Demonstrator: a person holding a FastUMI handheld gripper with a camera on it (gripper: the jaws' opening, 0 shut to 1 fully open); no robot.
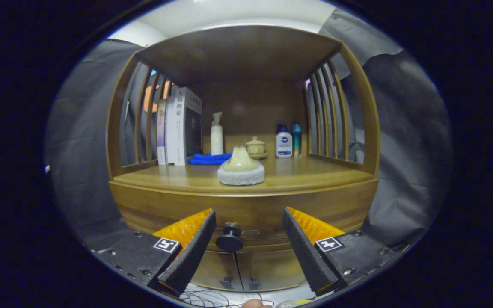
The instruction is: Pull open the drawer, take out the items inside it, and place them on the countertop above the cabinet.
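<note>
**Fingers spread before the drawer knob, drawer shut**

The gripper (248, 222) sits low in front of a honey-brown wooden cabinet (246, 209), its 2 fingers spread wide and holding nothing. Between them, slightly toward the left finger, a round black knob (229, 241) stands out from the closed wooden drawer front (255, 233). The knob is near the fingers, but I cannot tell whether either one touches it. Below it are 2 lower doors with small dark handles (239, 282).

The knob looks like the place to take hold: small, hard and smooth, so a grip square across its stem or rim should slip less than a pinch on the domed face. The drawer is stiff wood and will probably slide straight if pulled level. Its contents are hidden, so their weight cannot be judged.

The table-like top above the drawer (315, 173) is where the items go. It already carries a pale green cone-shaped piece on a white fuzzy pad (241, 169) near the front, a folded blue cloth (210, 158), upright books (180, 126), a white pump bottle (217, 134), a small lidded ceramic cup (255, 147), a white bottle with a blue cap (283, 142) and a teal canister (297, 139). Bare wood shows to the front right.
</note>
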